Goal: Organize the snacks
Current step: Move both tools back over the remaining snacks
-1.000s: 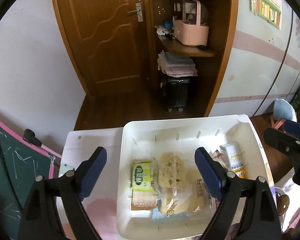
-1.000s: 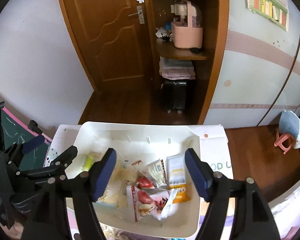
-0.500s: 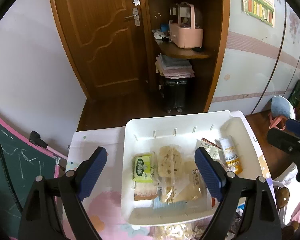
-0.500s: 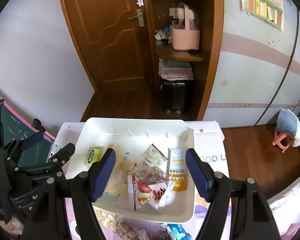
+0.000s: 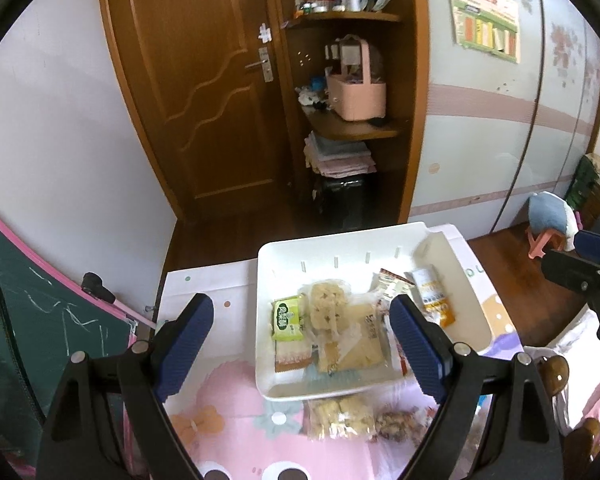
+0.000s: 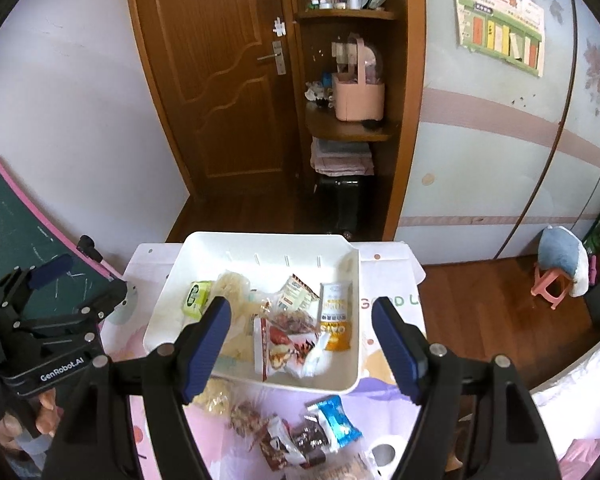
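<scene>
A white tray [image 5: 340, 256] sits on the pink tablecloth and holds several snack packets: a green one [image 5: 287, 318], a clear cracker pack [image 5: 327, 308] and an orange-and-white oat bar [image 5: 432, 296]. My left gripper [image 5: 300, 324] hovers above the tray's near left part, open and empty. In the right wrist view the same tray [image 6: 260, 240] shows the oat bar [image 6: 335, 316] and a red-printed bag [image 6: 280, 344]. My right gripper [image 6: 301, 320] hangs over them, open and empty. Loose snacks lie in front of the tray: a biscuit bag [image 5: 340, 416] and a blue packet [image 6: 334, 420].
A chalkboard [image 5: 40, 320] leans at the table's left edge. Beyond the table are a wooden door [image 5: 204, 100] and a corner shelf with a pink basket [image 5: 356, 96]. A pink stool [image 6: 552, 284] stands on the floor at right. A white tape roll [image 6: 382, 454] lies near the loose snacks.
Both grippers have drawn back and up from the tray, which now looks smaller. The loose snacks on the cloth in front of it have come into view.
</scene>
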